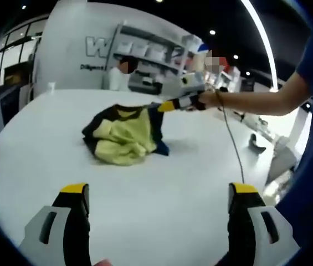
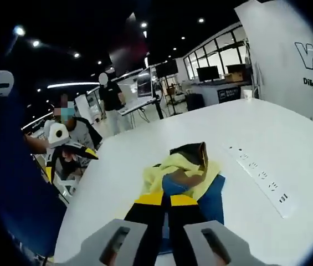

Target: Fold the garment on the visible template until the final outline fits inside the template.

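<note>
We are looking along the left gripper [image 1: 159, 194], whose black jaws with yellow tips are standing wide apart over bare white counter [image 1: 162, 221], grasping nothing. Farther out on the counter, the garment [image 1: 126, 136] is lying in a crumpled heap, yellow-green with dark blue and black parts, well apart from these jaws. From the right in the left gripper view, a bare arm is reaching in and holding the right gripper [image 1: 167, 105], whose yellow tip is touching the upper right edge of the heap.

In the right gripper view, we are seeing the right gripper [image 2: 167, 198] with its jaws clenched together, the yellow tips meeting on a blue fold of the garment [image 2: 186, 172], so they are grasping the cloth. The yellow and dark fabric is bunching up just beyond the tips. To the right of the garment, a long white power strip [image 2: 261, 177] is lying on the counter [image 2: 289, 138], apart from the cloth. At the left of this view, the left gripper [image 2: 70, 152] is hovering off the counter's edge. Behind it, people are sitting and standing among desks and monitors.
</note>
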`<state>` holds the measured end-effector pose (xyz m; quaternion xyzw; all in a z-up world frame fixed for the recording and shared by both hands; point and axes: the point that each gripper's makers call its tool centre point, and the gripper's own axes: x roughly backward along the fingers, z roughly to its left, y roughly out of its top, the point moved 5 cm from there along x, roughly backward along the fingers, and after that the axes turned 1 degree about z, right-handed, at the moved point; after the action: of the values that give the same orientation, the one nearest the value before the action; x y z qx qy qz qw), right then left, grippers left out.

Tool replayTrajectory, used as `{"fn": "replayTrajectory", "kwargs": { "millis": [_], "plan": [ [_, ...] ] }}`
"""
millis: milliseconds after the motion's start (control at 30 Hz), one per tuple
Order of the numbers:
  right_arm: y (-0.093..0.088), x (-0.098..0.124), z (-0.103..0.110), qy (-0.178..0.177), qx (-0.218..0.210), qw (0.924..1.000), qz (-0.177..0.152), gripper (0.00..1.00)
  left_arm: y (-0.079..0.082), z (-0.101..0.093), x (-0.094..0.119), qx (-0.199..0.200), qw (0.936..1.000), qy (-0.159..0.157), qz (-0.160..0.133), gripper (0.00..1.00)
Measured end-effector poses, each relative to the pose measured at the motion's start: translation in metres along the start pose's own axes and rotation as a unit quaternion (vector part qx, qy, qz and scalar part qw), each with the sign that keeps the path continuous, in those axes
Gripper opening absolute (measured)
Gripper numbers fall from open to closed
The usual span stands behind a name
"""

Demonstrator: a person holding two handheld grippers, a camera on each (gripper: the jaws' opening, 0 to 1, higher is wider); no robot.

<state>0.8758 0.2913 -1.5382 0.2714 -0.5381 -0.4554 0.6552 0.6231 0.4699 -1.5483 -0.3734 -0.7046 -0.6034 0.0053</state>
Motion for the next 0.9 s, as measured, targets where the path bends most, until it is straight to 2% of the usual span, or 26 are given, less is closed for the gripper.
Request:
{"fn": "replayTrajectory", "kwargs": {
  "millis": [300, 400, 500, 700, 900],
  "plan": [
    [-0.003, 0.003, 0.024, 0.01, 0.028, 0.9993, 0.023, 0.0, -0.002, -0.001, 0.0, -0.004, 1.0, -0.005, -0.001, 0.99],
    [-0.008, 0.008, 0.045, 0.021, 0.05, 0.9975, 0.045, 0.0, -0.002, -0.004, -0.001, -0.007, 0.9999, -0.011, 0.001, 0.99],
    [-0.011, 0.011, 0.053, 0.025, 0.058, 0.9965, 0.054, 0.0, -0.003, -0.005, -0.001, -0.009, 0.9998, -0.016, 0.002, 0.99],
    [-0.022, 0.016, 0.084, 0.042, 0.08, 0.9924, 0.084, 0.0, -0.003, -0.005, -0.005, -0.013, 0.9996, -0.027, 0.002, 0.99],
    [-0.033, 0.023, 0.094, 0.049, 0.086, 0.99, 0.101, 0.0, -0.002, -0.009, -0.009, -0.021, 0.999, -0.04, 0.004, 0.99]
  ]
}}
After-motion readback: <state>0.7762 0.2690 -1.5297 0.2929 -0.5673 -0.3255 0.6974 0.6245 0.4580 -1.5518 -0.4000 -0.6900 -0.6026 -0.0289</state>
